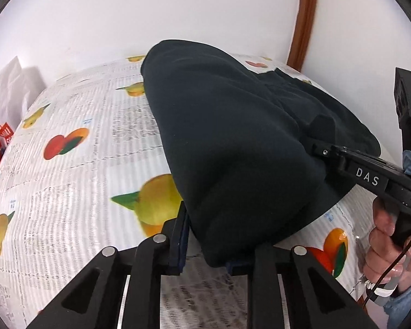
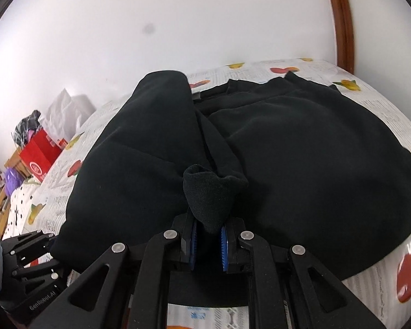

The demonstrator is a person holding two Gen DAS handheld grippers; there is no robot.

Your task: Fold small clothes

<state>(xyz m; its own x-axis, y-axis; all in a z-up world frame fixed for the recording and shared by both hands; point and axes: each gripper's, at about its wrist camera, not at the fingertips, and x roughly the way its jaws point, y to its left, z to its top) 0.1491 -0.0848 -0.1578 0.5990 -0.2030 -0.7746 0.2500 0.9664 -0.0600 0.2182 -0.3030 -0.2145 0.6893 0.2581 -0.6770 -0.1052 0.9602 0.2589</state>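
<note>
A black garment [image 1: 233, 137] lies bunched on a tablecloth [image 1: 82, 178] printed with fruit and newsprint. In the left wrist view its near hem fills the gap between my left gripper's [image 1: 208, 246] fingers, which are shut on it; the right pad is hidden under the fabric. My right gripper [image 2: 208, 235] is shut on the garment's ribbed sleeve cuff [image 2: 205, 192], pinched between its blue pads [image 2: 224, 244]. The same right gripper [image 1: 319, 149] shows at the garment's right side, held by a hand [image 1: 383, 233]. The garment [image 2: 315, 150] spreads wide ahead, one side rolled up.
A white wall runs behind the table, with a brown door frame [image 1: 304, 19] at the right. A red bag [image 2: 39, 156] and a white plastic bag [image 1: 11, 87] sit beyond the table's left end. The left gripper's body [image 2: 33, 260] is at the lower left.
</note>
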